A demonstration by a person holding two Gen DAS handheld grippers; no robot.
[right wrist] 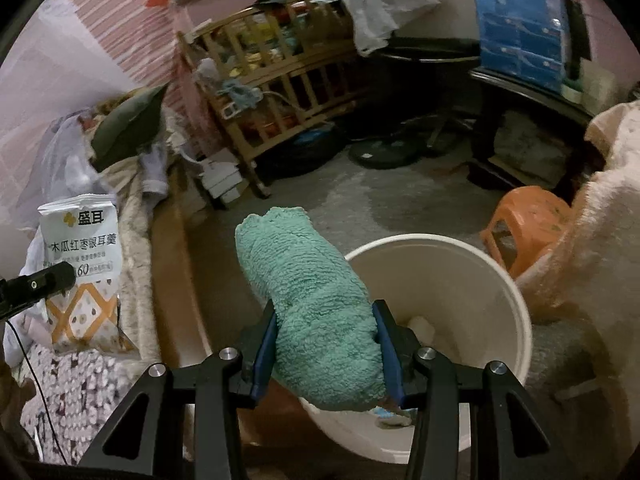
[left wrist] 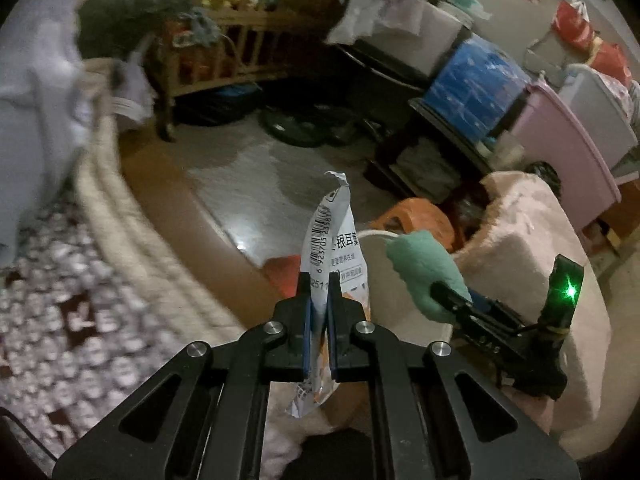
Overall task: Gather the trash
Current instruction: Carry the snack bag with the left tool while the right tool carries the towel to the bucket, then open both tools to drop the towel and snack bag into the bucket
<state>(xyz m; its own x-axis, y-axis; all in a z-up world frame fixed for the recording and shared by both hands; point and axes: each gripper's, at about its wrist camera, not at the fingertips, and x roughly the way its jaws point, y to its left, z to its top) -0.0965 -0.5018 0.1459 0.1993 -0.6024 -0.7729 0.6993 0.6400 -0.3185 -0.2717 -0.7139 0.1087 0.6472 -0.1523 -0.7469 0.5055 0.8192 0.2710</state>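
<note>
Food packet (right wrist: 82,268): "盛耳", "木瓜红枣银耳羹", "60"; barcode digits "6 923705 23581" on its back.

Grey floor (right wrist: 400,196) – we note clutter along its edges.
On it we see a white bucket (right wrist: 516,312), an orange stool (right wrist: 528,220) and a wooden crib (right wrist: 280,76); a patterned bed (left wrist: 60,320) sits alongside.

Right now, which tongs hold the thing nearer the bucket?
The right tongs: their green towel hangs over the bucket; the left tongs' packet is off to the side.

Dim indoor light; glare spot on the floor (left wrist: 240,246); motion blur at left; fisheye bending and dark corners in both views.
</note>
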